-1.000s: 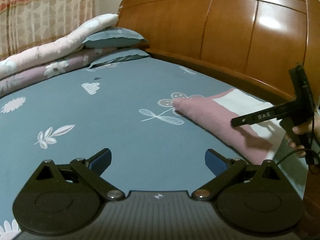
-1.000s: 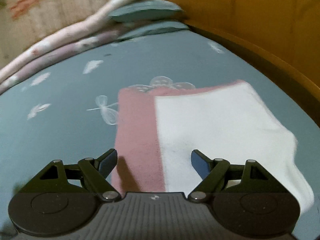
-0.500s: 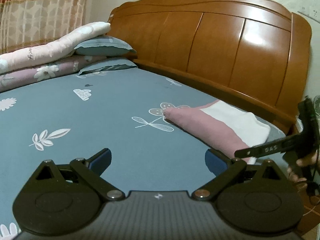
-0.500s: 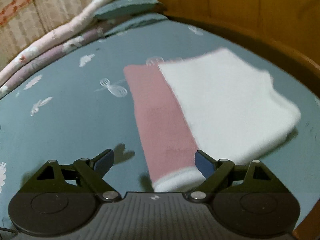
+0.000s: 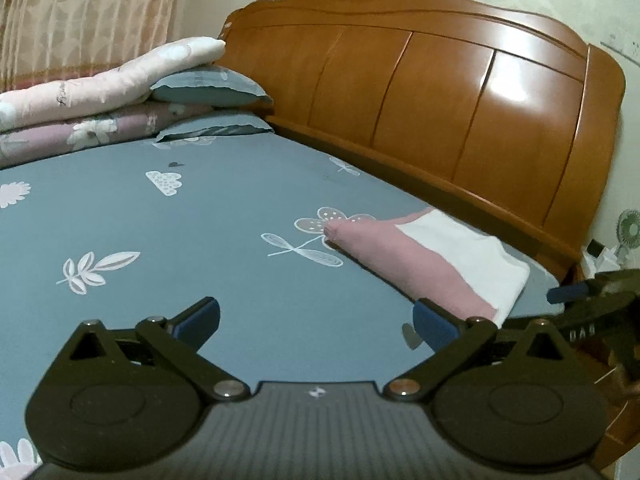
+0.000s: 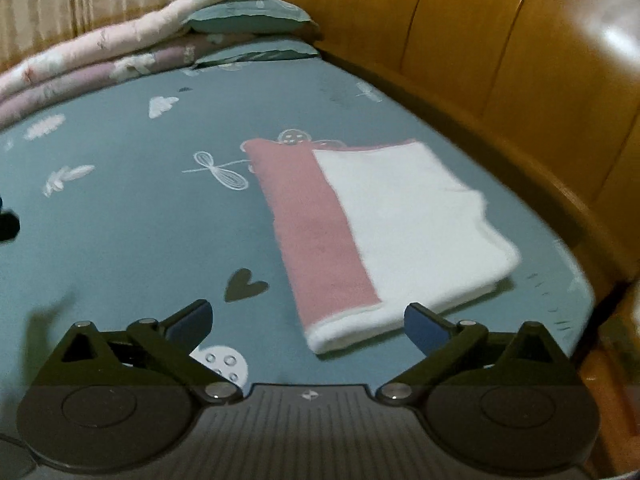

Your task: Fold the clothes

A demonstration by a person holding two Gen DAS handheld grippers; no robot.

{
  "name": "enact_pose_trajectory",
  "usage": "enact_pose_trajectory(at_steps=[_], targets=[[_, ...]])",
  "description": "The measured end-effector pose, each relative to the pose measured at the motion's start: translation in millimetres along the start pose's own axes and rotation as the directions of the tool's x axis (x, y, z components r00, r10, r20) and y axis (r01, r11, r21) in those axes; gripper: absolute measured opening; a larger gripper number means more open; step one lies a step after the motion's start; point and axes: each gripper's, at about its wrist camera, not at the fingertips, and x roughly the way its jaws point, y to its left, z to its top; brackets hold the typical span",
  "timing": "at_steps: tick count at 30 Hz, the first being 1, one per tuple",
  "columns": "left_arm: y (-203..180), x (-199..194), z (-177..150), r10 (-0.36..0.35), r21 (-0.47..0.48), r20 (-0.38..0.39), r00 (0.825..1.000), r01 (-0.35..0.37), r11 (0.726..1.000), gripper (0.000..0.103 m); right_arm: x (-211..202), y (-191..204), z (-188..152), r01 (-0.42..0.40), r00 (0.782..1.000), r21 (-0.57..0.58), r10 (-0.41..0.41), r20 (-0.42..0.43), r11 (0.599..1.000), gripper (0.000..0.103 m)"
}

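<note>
Since a second ago both of my tongs have drawn back from the folded garment [image 6: 372,236], the right one more, so the whole pink-and-white rectangle now lies ahead of my right gripper [image 6: 306,318] instead of under it. Its jaws are opening to their widest, and nothing sits between them; the near white hem lies just beyond the pads, untouched. My left gripper [image 5: 316,318] is also spread wide and holds nothing, with only bare blue bedsheet [image 5: 200,220] in front of it and the garment off to its right, ahead. From that side I can see my right tong at the far right edge, low beside the bed.

I judge the fold finished: the cloth rests flat and square near the wooden headboard [image 5: 440,100], parked at the bed's edge so the open sheet before my tongs stays free, presumably for another piece. Stacked quilts [image 5: 80,92] and pillows [image 5: 208,88] lie well apart, far ahead to the left.
</note>
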Motion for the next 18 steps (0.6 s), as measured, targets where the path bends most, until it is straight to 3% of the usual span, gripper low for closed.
enact_pose_trajectory(at_steps=[4, 7, 9, 18], targets=[[2.9, 2.9, 3.2, -0.044, -0.057, -0.044, 0.998, 0.041, 0.998, 0.102, -13.4, 9.5, -0.3, 0.027, 1.000, 0.006, -0.027, -0.010, 1.000, 0.103], [4.7, 8.1, 6.1, 0.009, -0.103, -0.103, 0.995, -0.019, 0.995, 0.102, -17.2, 15.1, -1.7, 0.099, 0.995, 0.055, -0.097, -0.030, 0.994, 0.103], [6.5, 8.8, 8.2, -0.008, -0.122, -0.127, 0.992, -0.008, 0.993, 0.102, -18.6, 17.5, -4.9, 0.111, 0.993, 0.081, -0.108, -0.039, 0.991, 0.103], [4.1, 4.5, 15.2, 0.016, -0.092, -0.150, 0.989, -0.030, 0.995, 0.102, -24.8, 19.9, -10.8, 0.128, 0.992, 0.137, -0.126, -0.025, 0.982, 0.103]])
